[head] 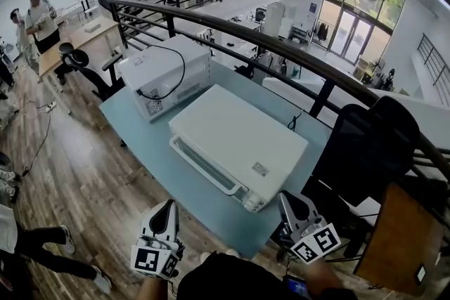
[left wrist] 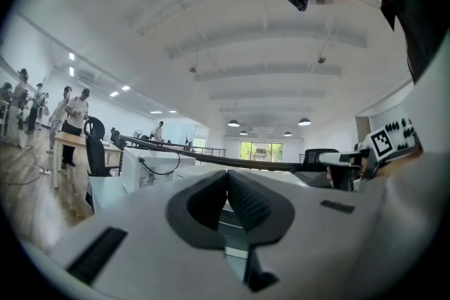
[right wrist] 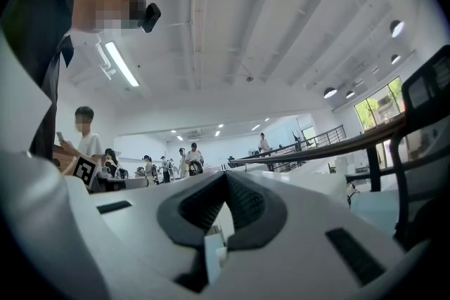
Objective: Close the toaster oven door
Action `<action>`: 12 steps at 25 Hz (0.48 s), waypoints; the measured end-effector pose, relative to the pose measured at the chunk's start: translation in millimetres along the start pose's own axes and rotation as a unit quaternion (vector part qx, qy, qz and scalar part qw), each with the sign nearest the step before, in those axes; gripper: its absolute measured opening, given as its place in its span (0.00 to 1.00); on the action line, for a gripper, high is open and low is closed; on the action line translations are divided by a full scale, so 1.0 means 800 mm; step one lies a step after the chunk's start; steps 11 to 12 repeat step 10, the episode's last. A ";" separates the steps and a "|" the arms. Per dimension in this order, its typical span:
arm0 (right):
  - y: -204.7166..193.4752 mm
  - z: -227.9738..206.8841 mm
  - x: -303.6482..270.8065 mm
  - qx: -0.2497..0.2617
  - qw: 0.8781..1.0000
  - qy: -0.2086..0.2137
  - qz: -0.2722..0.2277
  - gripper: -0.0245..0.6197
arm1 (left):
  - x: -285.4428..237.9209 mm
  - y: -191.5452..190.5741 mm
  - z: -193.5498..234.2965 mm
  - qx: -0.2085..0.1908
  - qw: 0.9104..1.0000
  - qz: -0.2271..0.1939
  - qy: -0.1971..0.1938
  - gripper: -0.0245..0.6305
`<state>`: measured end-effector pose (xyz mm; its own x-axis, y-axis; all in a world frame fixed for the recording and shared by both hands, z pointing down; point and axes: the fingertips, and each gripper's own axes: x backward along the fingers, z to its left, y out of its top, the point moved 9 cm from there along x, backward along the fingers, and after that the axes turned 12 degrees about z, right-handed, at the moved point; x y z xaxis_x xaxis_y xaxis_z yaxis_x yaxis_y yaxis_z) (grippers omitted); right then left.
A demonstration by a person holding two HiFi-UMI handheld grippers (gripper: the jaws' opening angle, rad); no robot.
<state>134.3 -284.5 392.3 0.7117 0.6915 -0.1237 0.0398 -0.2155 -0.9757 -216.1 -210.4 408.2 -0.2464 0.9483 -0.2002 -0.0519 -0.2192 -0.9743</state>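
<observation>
The oven (head: 235,137) is seen in the head view, lying on the pale blue worktop (head: 144,140) with its front (head: 205,166) turned toward the person. A second white box (head: 165,74) with a cable over it is set just behind it.

The left hand-held gripper (head: 166,207) and the right hand-held gripper (head: 287,199) are held low near the body, well short of the oven. In each gripper view the jaws are pressed together, with nothing between them.

From this steep angle it cannot be told how far the door stands from the frame, and it may be only slightly ajar.

The oven is judged to be a stiff, fairly heavy metal box that should not be shifted by a gentle push. The door is likely light, swinging on a hinge along its lower edge, with a glass pane that is better left untouched. Its painted frame looks smooth, so pads could slip on it.

No pinch seems to be needed. Contact is best made with closed tips on the handle bar or the upper edge of the door, with the push directed squarely toward the oven body.
</observation>
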 end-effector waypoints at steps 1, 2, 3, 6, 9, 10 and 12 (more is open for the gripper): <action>0.000 0.001 -0.001 0.001 1.000 0.002 0.000 0.03 | 0.000 0.000 -0.001 0.001 1.000 -0.002 -0.003 0.05; 0.000 0.001 -0.002 0.003 1.000 0.003 0.000 0.03 | 0.000 0.000 -0.001 -0.001 1.000 -0.002 -0.004 0.05; 0.001 0.001 -0.002 0.004 1.000 0.004 0.000 0.03 | -0.001 0.000 -0.002 -0.006 1.000 0.001 0.000 0.05; 0.002 0.003 -0.002 0.005 1.000 0.006 -0.001 0.03 | -0.001 -0.001 -0.002 -0.020 1.000 0.013 0.011 0.05; 0.001 0.005 -0.001 0.003 1.000 0.010 0.000 0.03 | 0.001 -0.002 -0.001 -0.003 1.000 0.016 0.007 0.05; 0.001 0.006 0.000 0.002 1.000 0.012 0.001 0.03 | 0.002 -0.002 -0.001 0.002 1.000 0.016 0.004 0.05; 0.001 0.006 0.000 0.002 1.000 0.012 0.001 0.03 | 0.002 -0.002 -0.001 0.002 1.000 0.016 0.004 0.05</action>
